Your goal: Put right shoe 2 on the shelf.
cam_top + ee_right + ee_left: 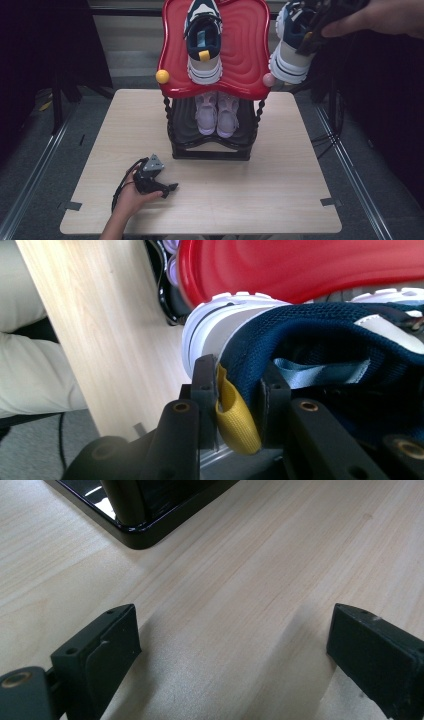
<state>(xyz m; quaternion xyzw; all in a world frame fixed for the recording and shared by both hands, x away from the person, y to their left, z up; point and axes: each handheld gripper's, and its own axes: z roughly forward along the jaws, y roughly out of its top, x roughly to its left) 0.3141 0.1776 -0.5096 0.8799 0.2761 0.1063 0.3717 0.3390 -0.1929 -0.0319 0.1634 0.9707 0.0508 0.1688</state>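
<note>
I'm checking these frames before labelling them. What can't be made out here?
- Right hand-held gripper, high view: its jaws are hidden behind the held navy sneaker and the hand.
- Held navy sneaker, right gripper view: the toe is cut off by the right edge.
- Pink shoes, high view: their heels are hidden under the red shelf.
- Black rack base, left gripper view: cut off by the top edge.

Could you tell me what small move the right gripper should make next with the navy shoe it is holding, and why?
Probably carry it sideways over the red top shelf and set it beside its mate. The right gripper is clamped on the heel of the navy shoe, which hangs in the air off the shelf's right edge, and the shelf has free room right of the mate. The left gripper rests open on the table.
</note>
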